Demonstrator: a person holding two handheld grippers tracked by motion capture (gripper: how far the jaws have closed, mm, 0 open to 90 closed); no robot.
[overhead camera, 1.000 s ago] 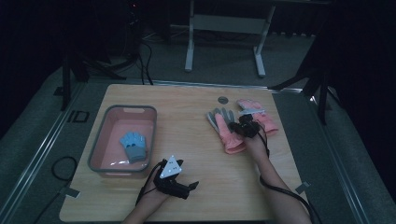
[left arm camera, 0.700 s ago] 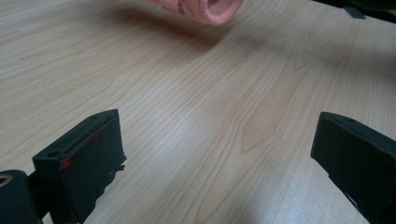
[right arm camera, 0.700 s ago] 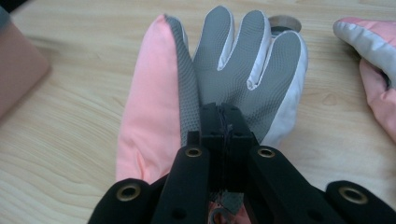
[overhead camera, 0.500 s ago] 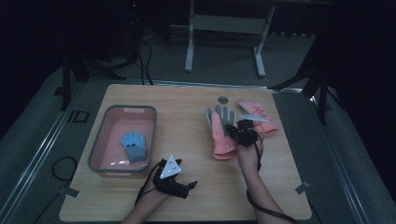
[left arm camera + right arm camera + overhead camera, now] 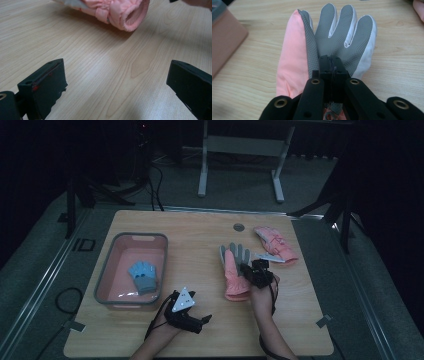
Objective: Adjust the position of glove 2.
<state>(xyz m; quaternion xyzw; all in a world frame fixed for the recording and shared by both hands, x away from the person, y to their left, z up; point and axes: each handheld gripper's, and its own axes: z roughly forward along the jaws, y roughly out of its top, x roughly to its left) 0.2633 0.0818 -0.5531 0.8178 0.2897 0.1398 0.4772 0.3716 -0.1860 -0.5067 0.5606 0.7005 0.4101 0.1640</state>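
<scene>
Right gripper view: right gripper [image 5: 331,65] apparently clamped on pink glove [image 5: 329,42] palm.

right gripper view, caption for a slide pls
Right gripper shut on the grey palm of a pink glove lying on the wooden table.

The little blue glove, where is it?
In the high view, the blue glove lies inside the pink tub on the table's left side, just beyond the left gripper.
</scene>
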